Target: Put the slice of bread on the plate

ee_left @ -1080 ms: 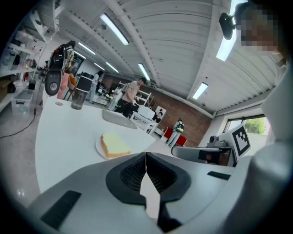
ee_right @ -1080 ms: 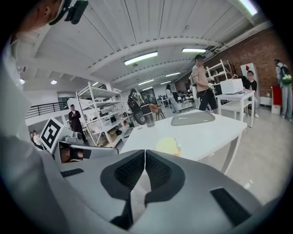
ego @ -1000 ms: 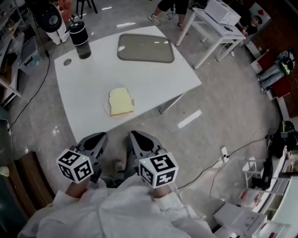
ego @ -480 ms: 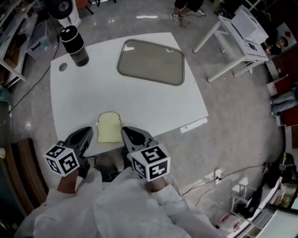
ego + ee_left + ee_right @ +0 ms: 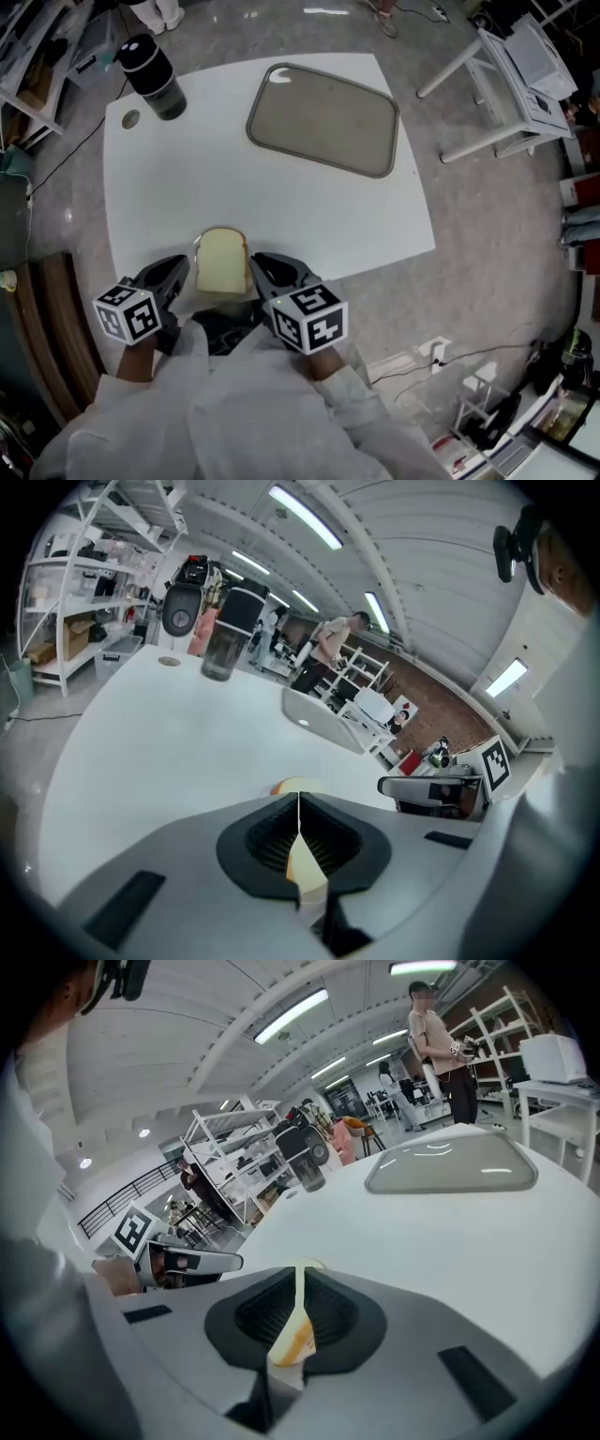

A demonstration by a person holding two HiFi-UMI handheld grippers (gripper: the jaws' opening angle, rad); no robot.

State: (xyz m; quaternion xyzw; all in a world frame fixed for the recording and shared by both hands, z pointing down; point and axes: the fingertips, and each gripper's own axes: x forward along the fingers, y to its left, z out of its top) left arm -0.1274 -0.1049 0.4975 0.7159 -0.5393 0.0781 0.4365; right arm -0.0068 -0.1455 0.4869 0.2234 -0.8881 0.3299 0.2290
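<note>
A pale slice of bread [image 5: 223, 261] lies on a small round plate [image 5: 196, 249] at the near edge of the white table [image 5: 281, 202]; only a thin rim of the plate shows. My left gripper [image 5: 178, 266] is just left of the slice, shut and holding nothing. On the other side of the slice my right gripper [image 5: 255, 262] is also shut and empty. In the left gripper view the jaws [image 5: 298, 799] meet in a thin seam, with the bread [image 5: 298, 785] just beyond. In the right gripper view the shut jaws [image 5: 300, 1279] point at the same slice [image 5: 307, 1263].
A grey rounded tray [image 5: 323, 117] lies at the table's far right. A dark tumbler [image 5: 155, 75] stands at the far left corner beside a small round hole [image 5: 130, 119]. A white desk [image 5: 506, 84] stands off to the right, and cables run across the floor.
Both grippers have come forward and down from over the floor to the table's near edge and now flank the bread. Bread and plate have not moved on the table.
</note>
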